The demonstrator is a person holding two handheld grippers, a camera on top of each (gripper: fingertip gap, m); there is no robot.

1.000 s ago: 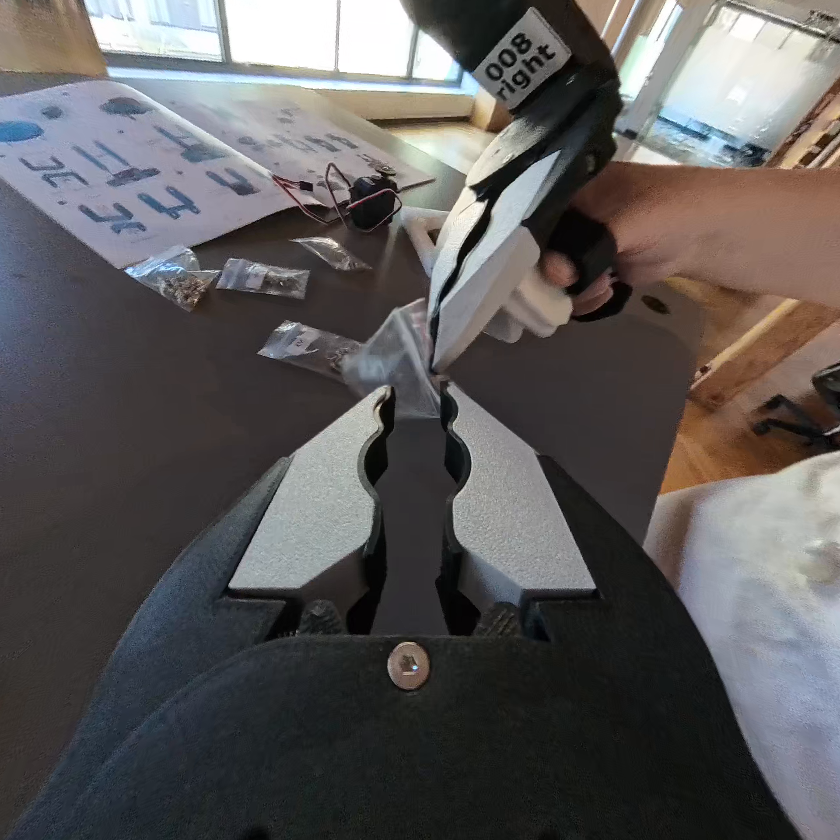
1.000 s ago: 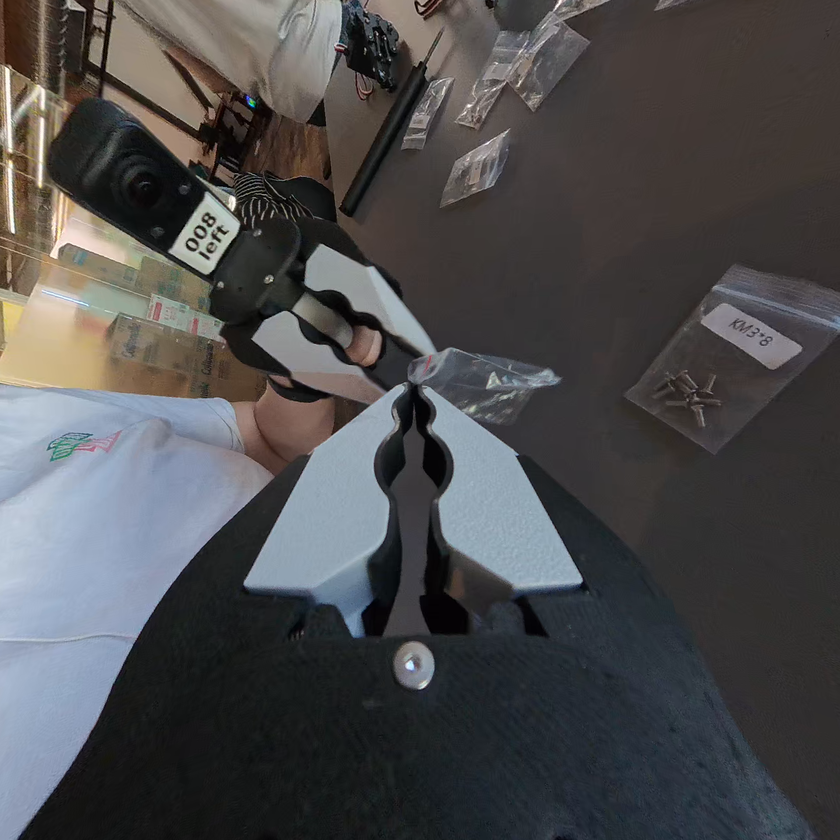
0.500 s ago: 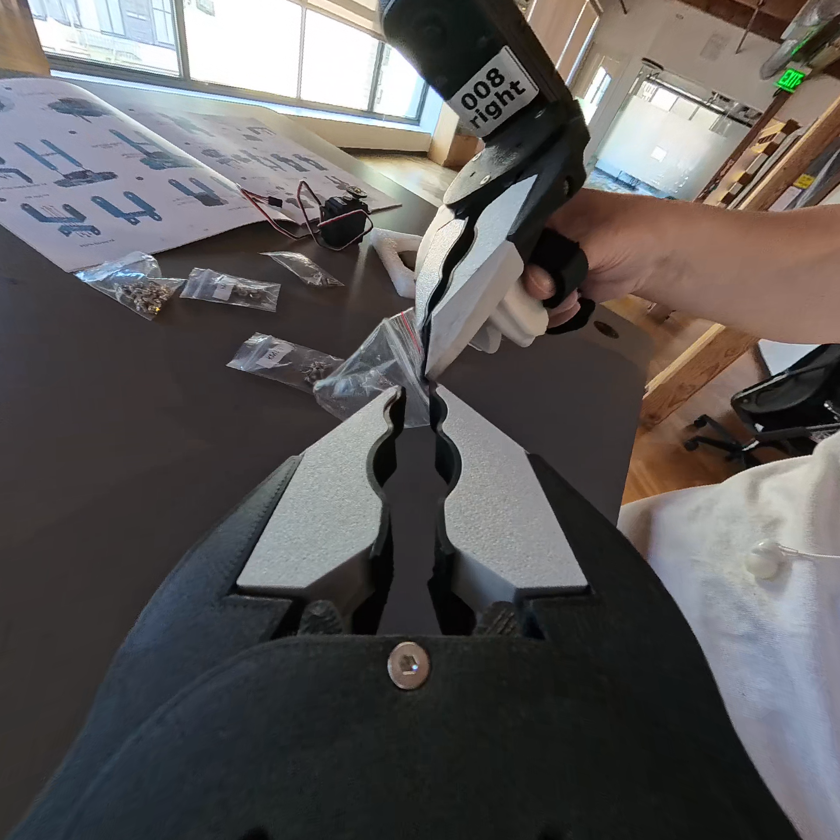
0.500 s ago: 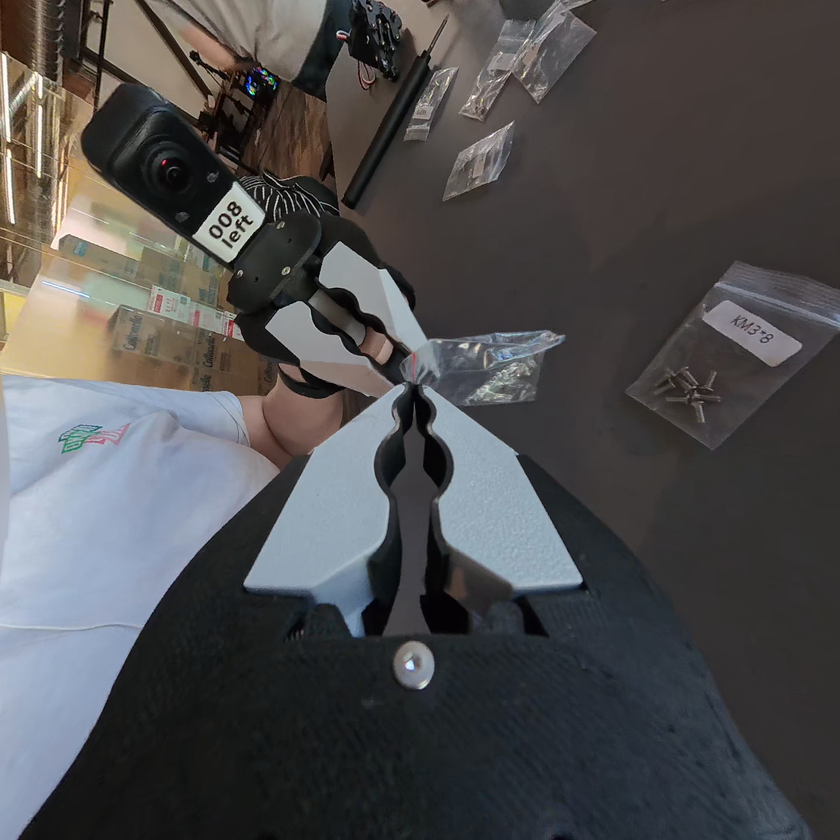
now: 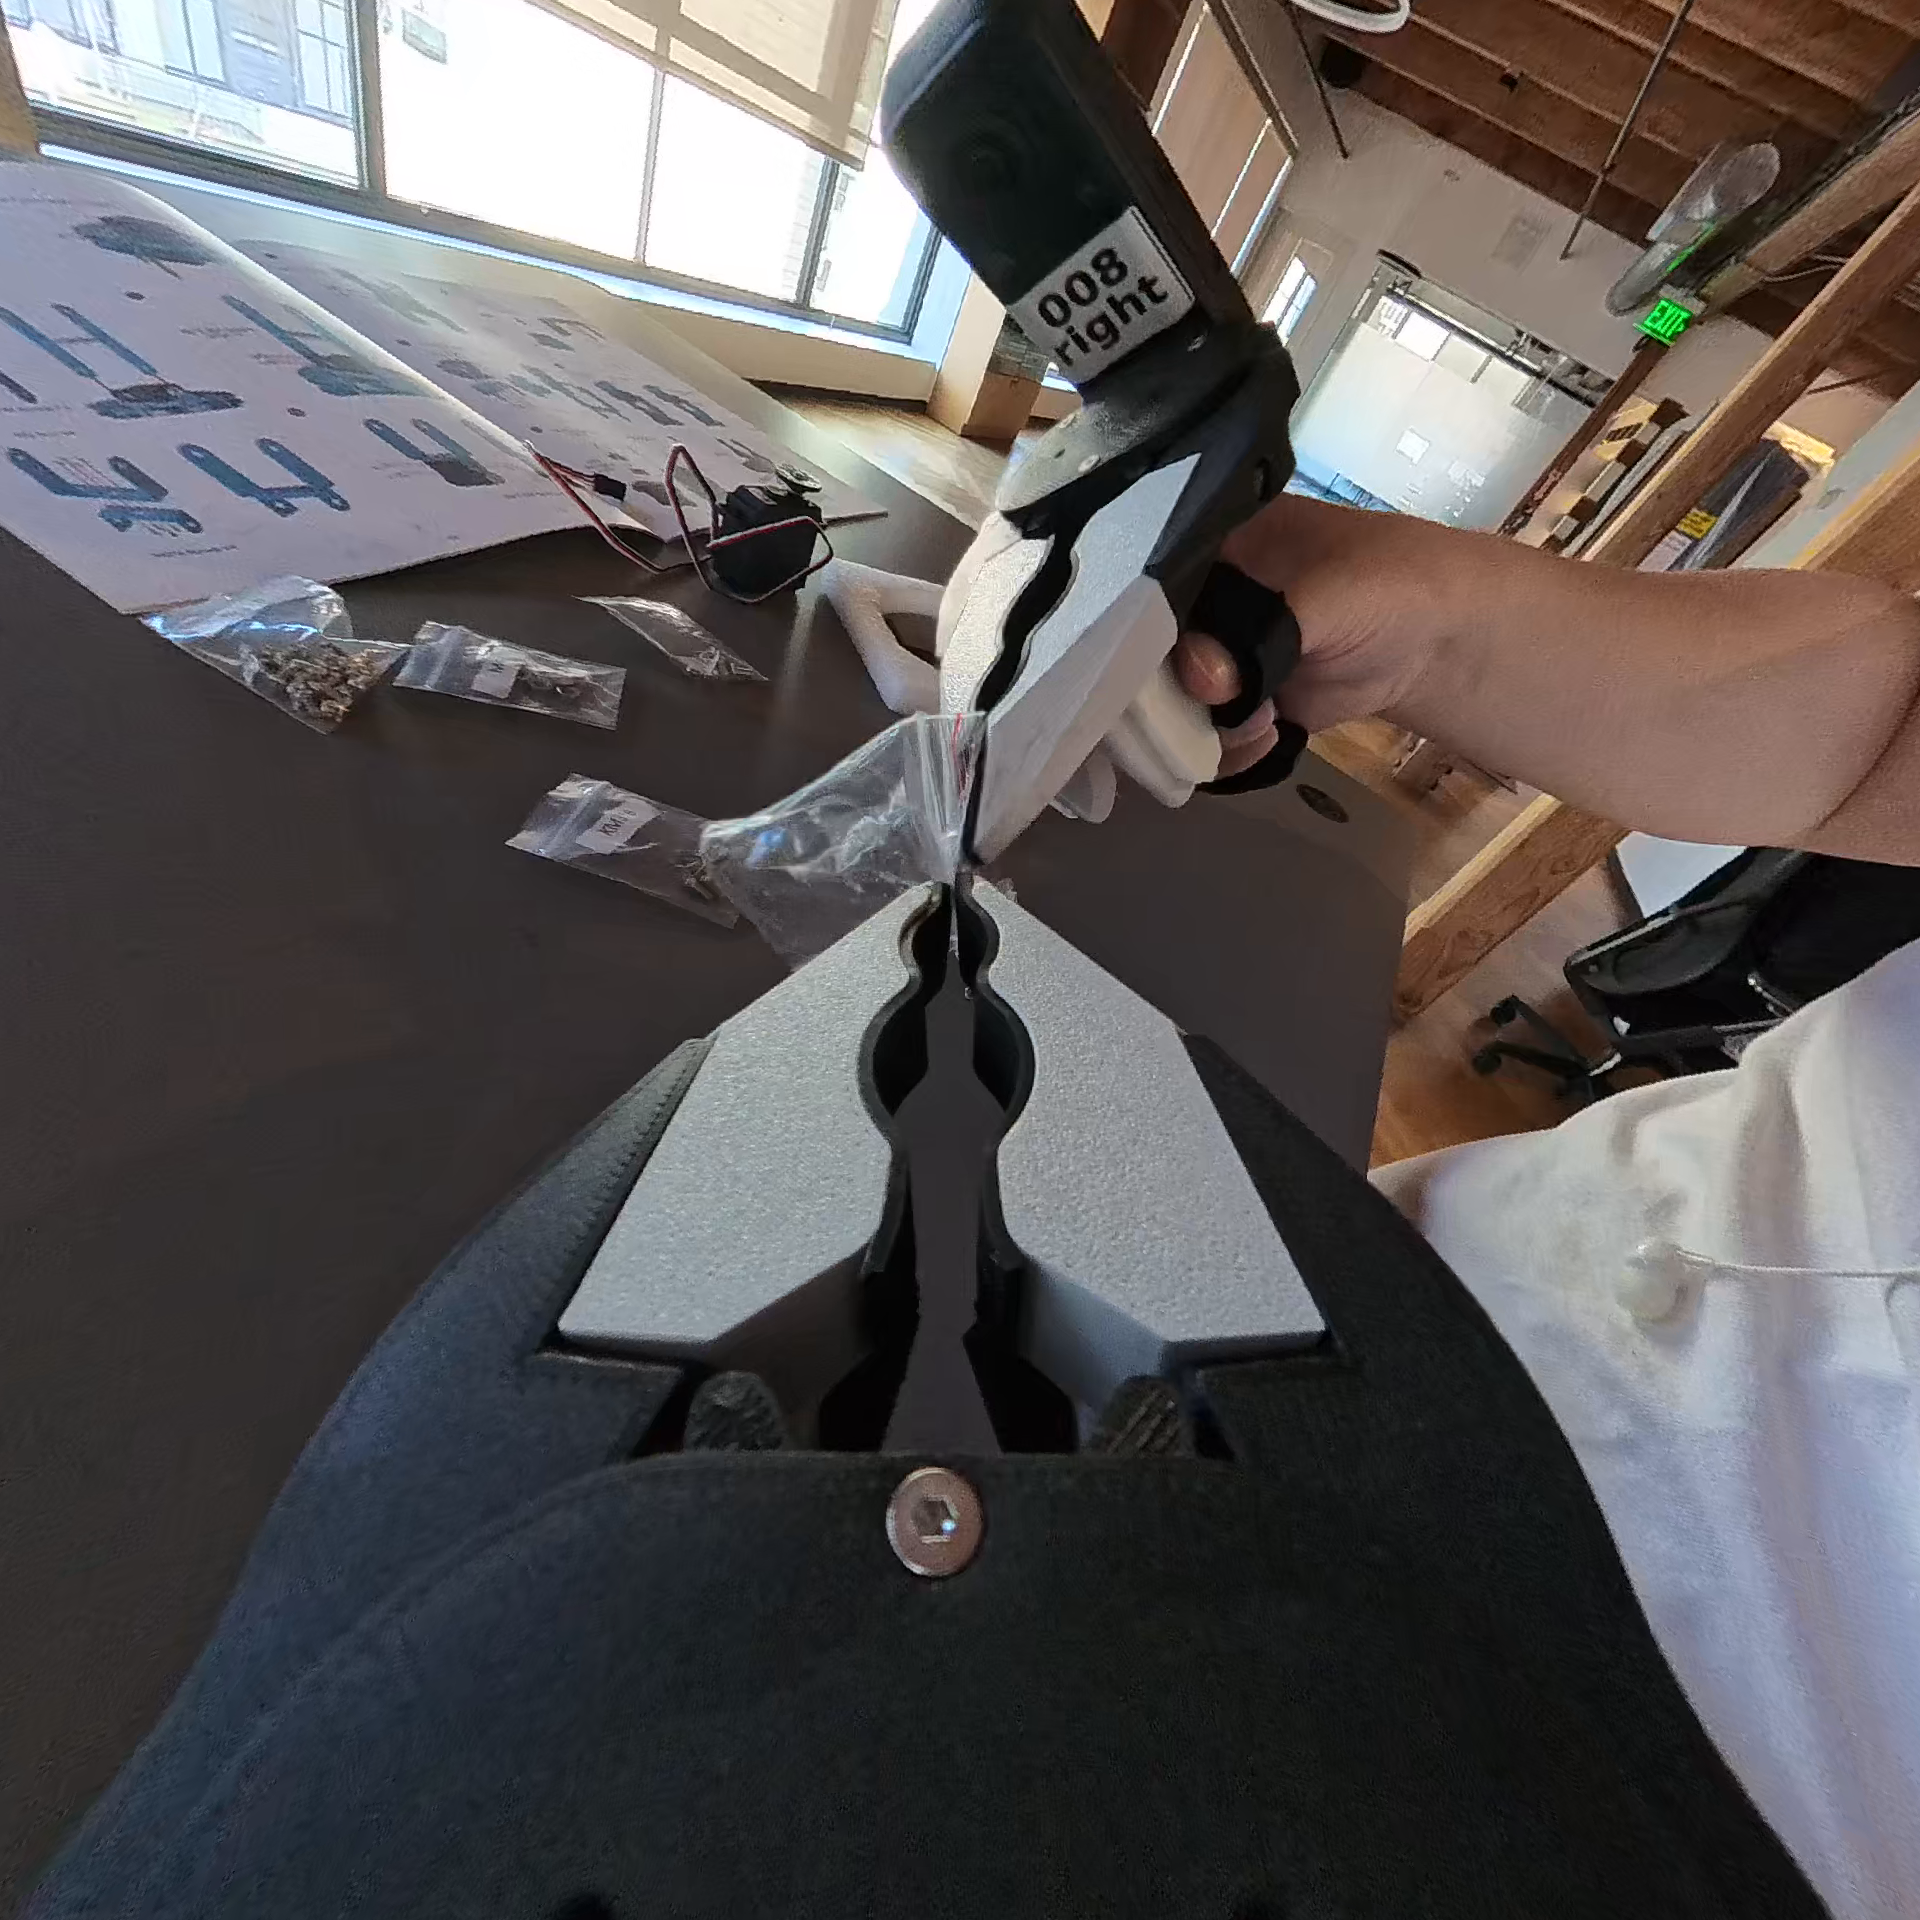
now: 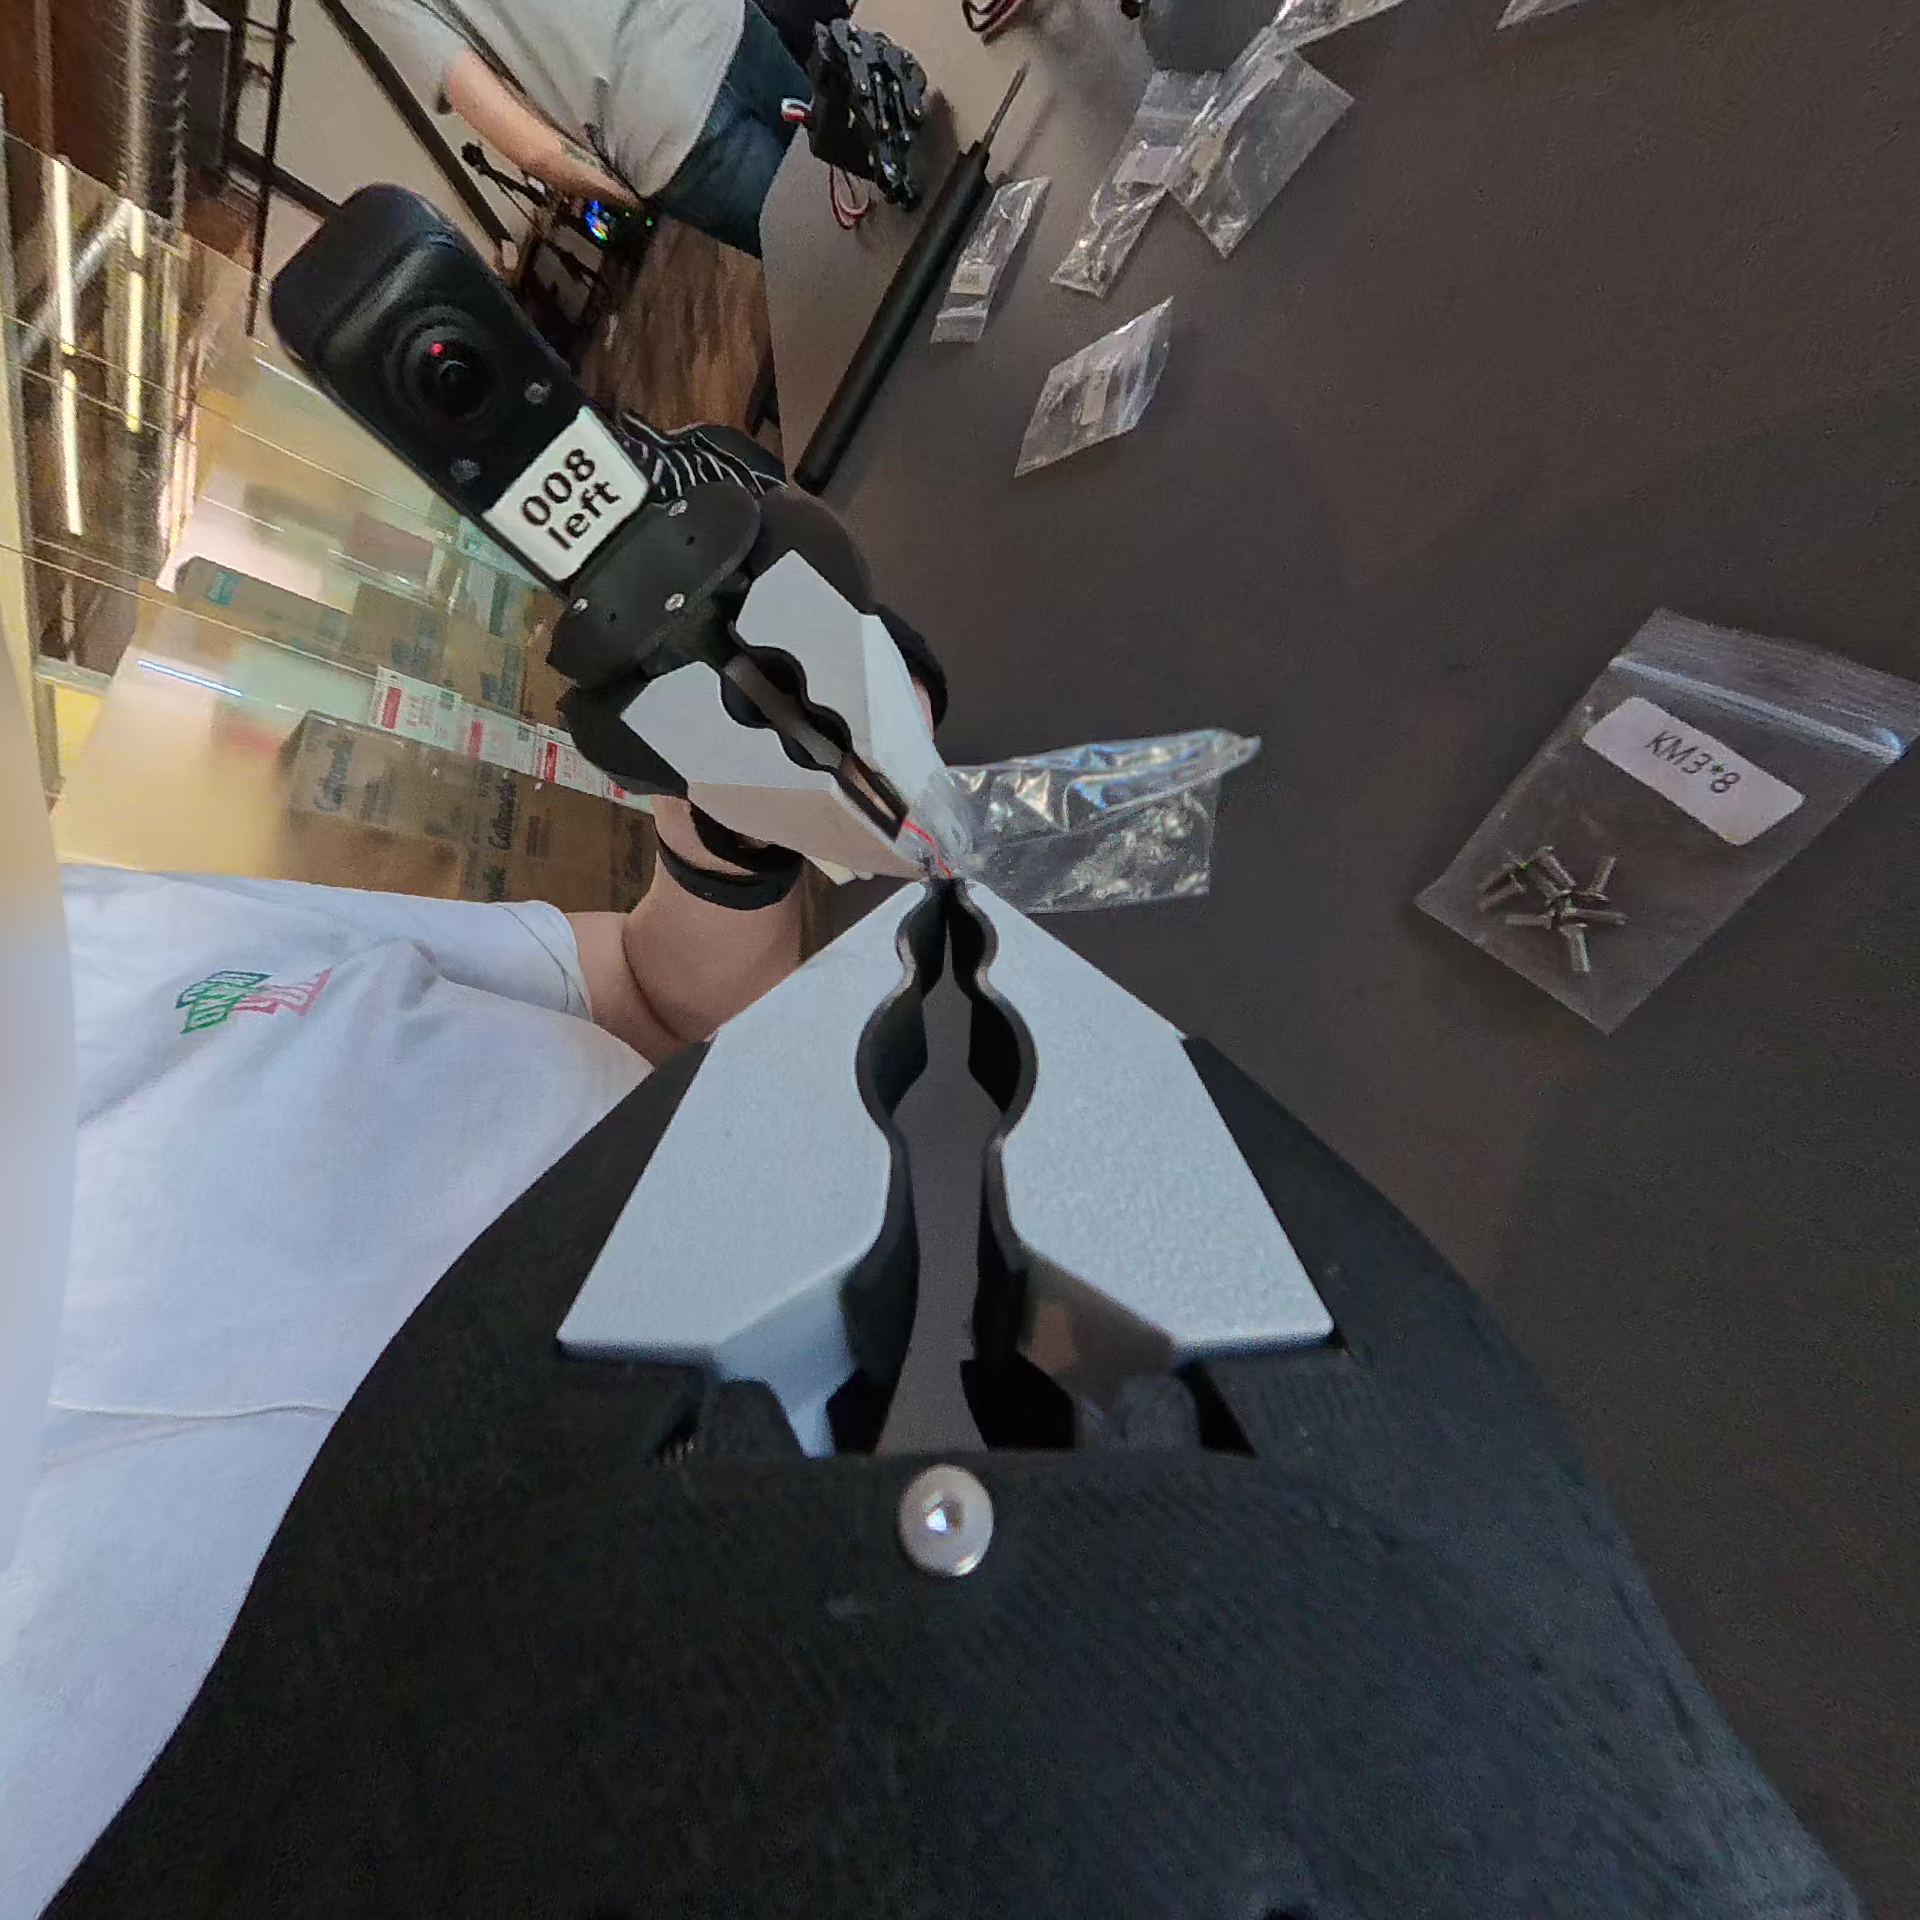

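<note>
A small clear zip bag (image 5: 831,831) with small metal parts inside hangs above the dark table (image 5: 260,1039). My left gripper (image 5: 951,902) is shut on the bag's near corner. My right gripper (image 5: 975,836) comes down from above and is shut on the bag's red-lined top edge, its tips almost touching mine. In the right wrist view the right gripper (image 6: 940,896) pinches the same bag (image 6: 1091,821), and the left gripper (image 6: 916,844) grips it from the upper left. The two pairs of tips meet at one corner of the bag.
Several other small bags lie on the table (image 5: 613,821) (image 5: 509,675) (image 5: 281,644) (image 6: 1662,821) (image 6: 1091,384). A black servo with wires (image 5: 758,530), a white foam piece (image 5: 883,623) and printed sheets (image 5: 208,416) lie beyond. A black rod (image 6: 894,301) lies near the table's edge.
My left gripper's jaws have closed from a clear gap onto the bag's corner. Both grippers and the bag have risen a little above the table.
</note>
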